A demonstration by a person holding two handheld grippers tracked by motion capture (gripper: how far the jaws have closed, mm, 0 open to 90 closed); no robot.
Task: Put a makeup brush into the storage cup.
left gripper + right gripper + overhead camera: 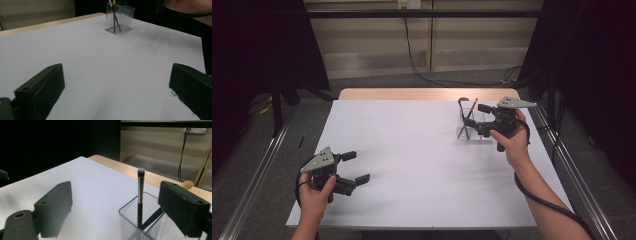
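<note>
A clear plastic holder (472,131) stands at the table's far right with a dark-handled makeup brush (140,195) upright in it and a second brush with a tan tip (187,184) leaning beside it. My right gripper (476,116) hovers just over the holder, open, its jaws either side of the upright brush without touching it. In the right gripper view the holder's rim (125,211) lies between and below the jaws. My left gripper (356,167) rests open near the table's front left, with nothing between its jaws. From there the holder (119,20) stands far off.
The white tabletop (412,150) has a wooden strip (422,93) along its far edge. Metal rails (257,170) run down both sides of the table. Dark curtains hang left and right, and cables trail on the floor behind.
</note>
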